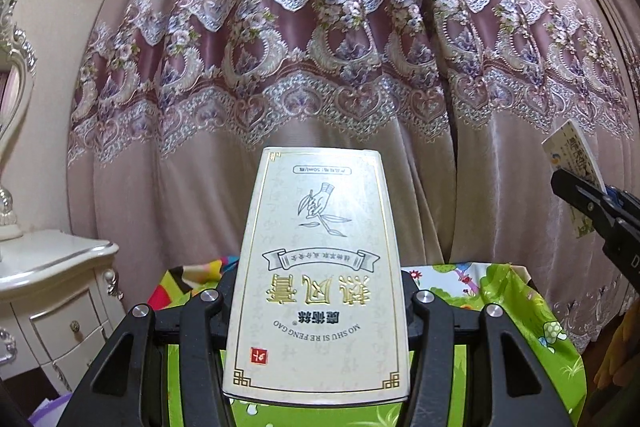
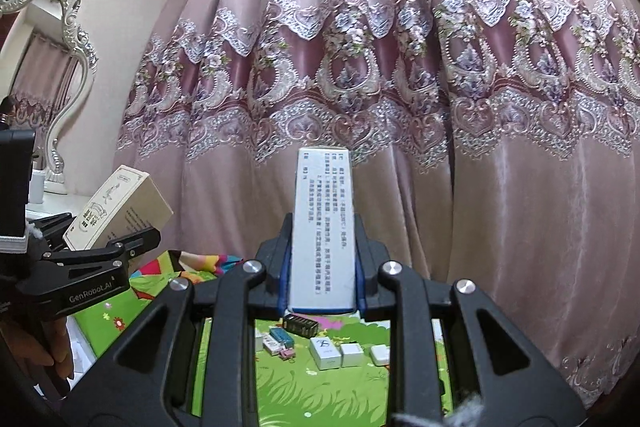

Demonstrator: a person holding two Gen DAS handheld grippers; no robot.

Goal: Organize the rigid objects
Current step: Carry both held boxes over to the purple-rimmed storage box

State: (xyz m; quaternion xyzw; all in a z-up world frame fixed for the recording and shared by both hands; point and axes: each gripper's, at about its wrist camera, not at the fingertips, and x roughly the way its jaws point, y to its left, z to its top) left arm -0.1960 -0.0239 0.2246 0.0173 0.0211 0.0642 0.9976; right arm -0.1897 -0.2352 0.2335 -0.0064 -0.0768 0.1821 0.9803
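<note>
- My left gripper (image 1: 318,291) has its fingers (image 1: 224,291) clamped on the two long sides of a cream box (image 1: 316,267), held up in the air in front of the pink curtain (image 1: 280,67).
- That cream box is a flat carton with a thin gold border, gold corner frets, big gold characters, a ribbon banner, a line drawing of a hand with a sprig, and a small red seal; from my left wrist view all of the print reads upside down.
- My right gripper (image 2: 322,267) has its fingers (image 2: 283,267) drawn in narrow, pinching a slim white box (image 2: 322,227) by its edges.
- The slim white box is long and narrow, pale grey-white, with small dark lines of print running along its length and a blue edge at the near end; it too is lifted against the curtain.
- Below, on the bright green cartoon mat (image 2: 320,395), several small boxes (image 2: 344,351) sit close together, white ones in a row and a dark one behind them.
- A white dresser (image 1: 52,287) with an ornate mirror (image 2: 60,27) stands at the left.
</note>
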